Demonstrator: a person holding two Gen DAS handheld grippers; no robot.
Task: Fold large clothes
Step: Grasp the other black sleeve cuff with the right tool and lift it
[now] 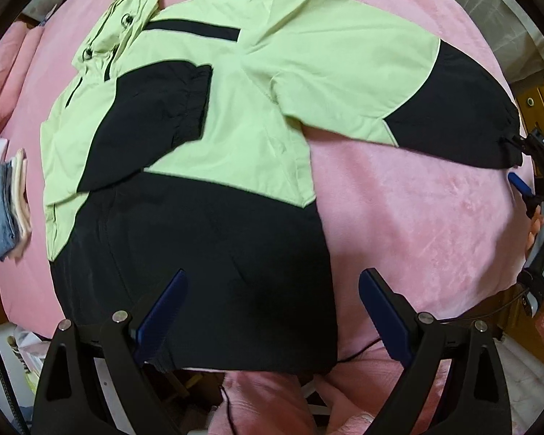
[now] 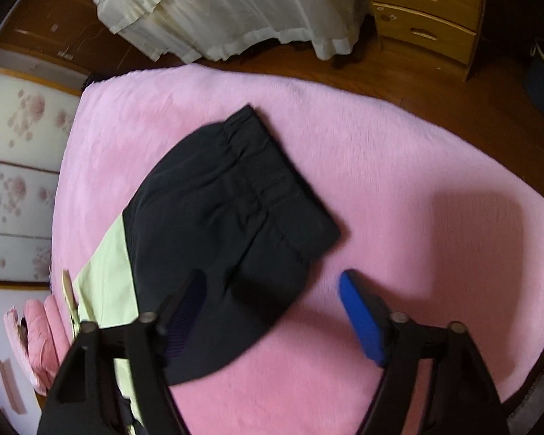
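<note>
Thin, smooth, matt woven cloth on the lime-and-black jacket (image 1: pixel 206 116), gathered at the black cuff (image 2: pixel 272 181). Plush, fuzzy pink blanket (image 1: pixel 399 217) beneath. Glossy varnished wood on the drawer chest (image 2: pixel 428 11) at one o'clock. Ribbed blue rubbery pads (image 2: pixel 361 320) on matt black plastic fingers.

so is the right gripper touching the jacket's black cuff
Cannot tell. In the right wrist view the right gripper is open over the black cuff, one finger overlapping the sleeve, but neither contact nor gap shows plainly.

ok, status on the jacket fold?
Left hand-held gripper open, over the jacket hem. Right hand-held gripper open at the outstretched sleeve cuff. Other sleeve folded across. Nothing blocking.
</note>
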